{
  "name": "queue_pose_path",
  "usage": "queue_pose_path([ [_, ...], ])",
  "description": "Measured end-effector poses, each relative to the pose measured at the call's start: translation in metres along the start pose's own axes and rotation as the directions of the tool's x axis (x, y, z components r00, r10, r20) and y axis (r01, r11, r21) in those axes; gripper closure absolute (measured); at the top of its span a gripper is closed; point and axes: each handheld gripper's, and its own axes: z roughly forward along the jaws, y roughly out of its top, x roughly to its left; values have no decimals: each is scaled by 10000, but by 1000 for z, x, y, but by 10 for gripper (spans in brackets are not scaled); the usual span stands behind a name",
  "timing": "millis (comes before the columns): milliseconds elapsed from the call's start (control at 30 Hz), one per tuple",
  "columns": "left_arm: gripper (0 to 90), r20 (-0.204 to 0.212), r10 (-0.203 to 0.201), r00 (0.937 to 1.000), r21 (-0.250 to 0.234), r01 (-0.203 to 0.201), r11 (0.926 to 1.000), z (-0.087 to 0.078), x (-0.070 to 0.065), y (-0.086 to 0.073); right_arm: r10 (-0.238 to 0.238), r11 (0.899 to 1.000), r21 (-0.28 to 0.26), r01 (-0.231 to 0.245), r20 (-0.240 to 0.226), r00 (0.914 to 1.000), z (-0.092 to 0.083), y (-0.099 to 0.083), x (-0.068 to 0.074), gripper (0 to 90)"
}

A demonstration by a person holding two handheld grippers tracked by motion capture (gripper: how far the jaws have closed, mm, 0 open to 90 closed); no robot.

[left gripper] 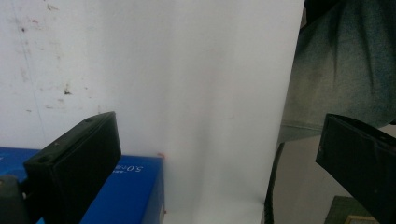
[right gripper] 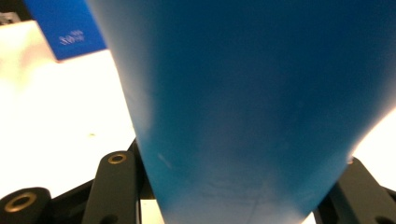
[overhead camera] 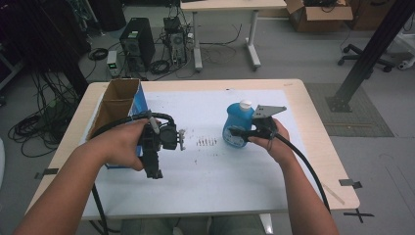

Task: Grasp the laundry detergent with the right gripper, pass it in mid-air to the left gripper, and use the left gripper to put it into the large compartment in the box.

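Right tongs [overhead camera: 240, 132] pinch the blue bottle [overhead camera: 238, 125] low on its body, 1 jaw on each side; in the right gripper view the bottle [right gripper: 261, 107] swells up between the 2 black jaws and hides nearly everything beyond them. Its outline there is soft and its base is cut off by the lower edge, so whether it stands on the counter or hangs just clear cannot be told from that view. From the high view it stands upright with its white cap [overhead camera: 245, 104] above the tongs, and the right hand [overhead camera: 274, 142] covers most of the gripper body behind it.

Left tongs [left gripper: 215, 163] are spread wide with nothing between the jaws, which point down at the white sheet [left gripper: 187, 84] on the counter [overhead camera: 313, 112]. The bottle lies well apart from these tongs, across the sheet. A blue box [left gripper: 126, 191] sits just beside 1 jaw, partly hidden behind it; its print is too small to read. In the high view the left hand [overhead camera: 120, 144] masks much of that box [overhead camera: 120, 105], whose open cardboard top shows beyond the fingers. Small dark specks [overhead camera: 205, 142] lie on the sheet between the 2 tongs, too fine to identify.
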Motion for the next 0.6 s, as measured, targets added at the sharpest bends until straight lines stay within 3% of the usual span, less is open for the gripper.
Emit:
queue_pose_path([
  [67,2,-29,-7,10000,-27,7,10000,-2,0,1,-116,9999,-24,116,-31,9999,-3,3,1,462],
  [267,2,-42,66,10000,-87,-67,9999,-7,1,4,-1017,9939,338,1049,-844,9912,-24,28,17,462],
  [467,2,-8,52,10000,-102,-52,9999,-10,1,6,-1688,9822,523,1802,-1731,9703,-34,38,38,462],
  [533,2,3,68,10000,-119,-68,9999,-12,1,8,-1907,9768,542,2069,-2176,9572,-35,39,49,462],
  [600,2,15,85,10000,-126,-84,9999,-12,1,9,-1959,9753,560,2139,-2292,9535,-35,39,53,462],
])
